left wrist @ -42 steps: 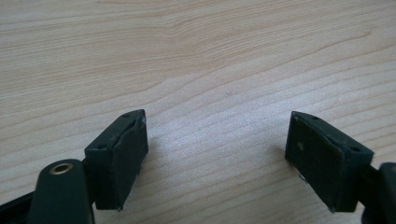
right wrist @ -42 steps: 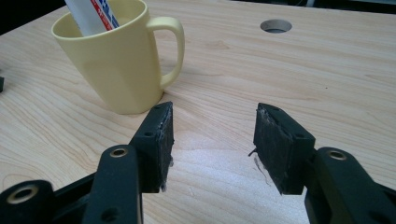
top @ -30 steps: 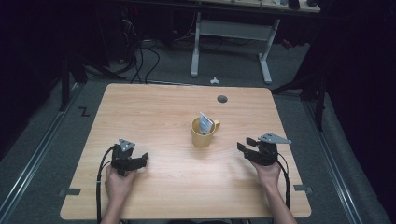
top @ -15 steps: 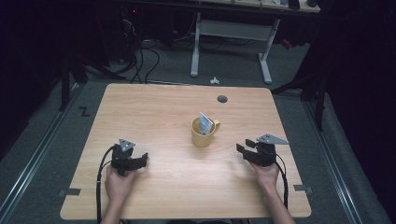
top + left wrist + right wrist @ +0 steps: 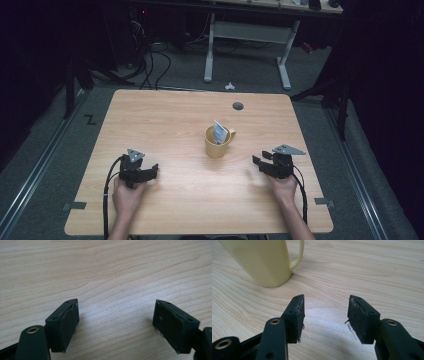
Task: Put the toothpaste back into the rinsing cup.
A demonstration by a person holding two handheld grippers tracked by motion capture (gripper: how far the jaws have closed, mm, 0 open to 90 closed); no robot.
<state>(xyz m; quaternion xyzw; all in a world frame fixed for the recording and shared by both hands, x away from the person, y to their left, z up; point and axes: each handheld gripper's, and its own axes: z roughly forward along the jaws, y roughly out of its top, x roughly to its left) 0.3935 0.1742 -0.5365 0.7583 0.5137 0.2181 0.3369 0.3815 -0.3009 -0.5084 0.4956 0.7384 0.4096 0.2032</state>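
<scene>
A pale yellow mug stands upright near the middle of the wooden table, handle to the right, with a white and blue packet sticking out of it. My left gripper rests low at the near left, open over bare wood, well apart from the mug. At the near right my right gripper points left toward the mug and is open with nothing between its fingers. In the right gripper view the mug stands just beyond the left jaw.
A round cable hole sits near the table's far edge. Beyond the table there is grey floor with a small white object, cables, and the legs of another desk.
The right gripper has shifted very slightly toward the near edge. The left gripper and the mug have stayed put.
</scene>
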